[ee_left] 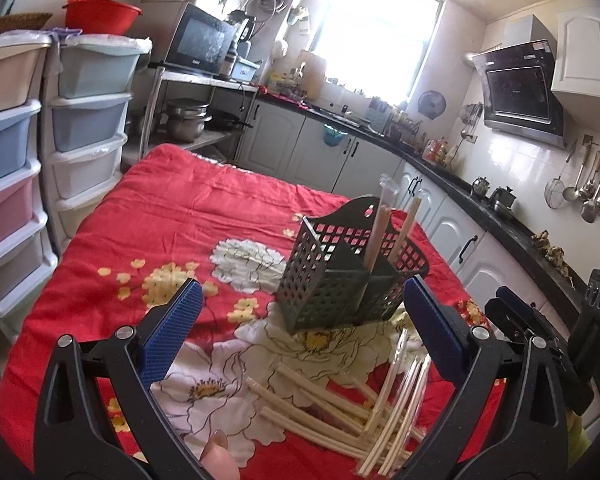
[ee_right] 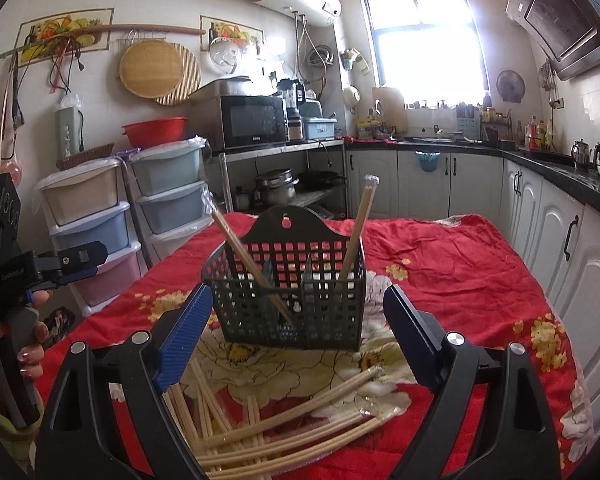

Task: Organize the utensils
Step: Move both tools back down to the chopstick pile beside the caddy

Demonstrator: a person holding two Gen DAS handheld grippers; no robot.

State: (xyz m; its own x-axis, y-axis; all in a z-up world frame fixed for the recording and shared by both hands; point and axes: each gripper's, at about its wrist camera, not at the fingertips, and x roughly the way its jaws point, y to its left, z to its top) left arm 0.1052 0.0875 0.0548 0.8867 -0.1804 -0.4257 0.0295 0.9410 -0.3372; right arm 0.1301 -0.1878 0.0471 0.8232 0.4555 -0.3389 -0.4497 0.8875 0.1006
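The tablecloth [ee_right: 460,264] is woven cloth, matt, slightly creased, printed red with flowers. The utensil basket [ee_right: 288,304], at 12 o'clock from the right gripper [ee_right: 298,312], is dark matt plastic in an open grid. The loose chopsticks [ee_right: 292,428] at 6 o'clock look like pale, smooth wood or bamboo; some sit in clear glossy sleeves. The left gripper [ee_left: 302,300] has matt black plastic arms, ribbed blue pads [ee_left: 172,328] and bright metal pivot pins.
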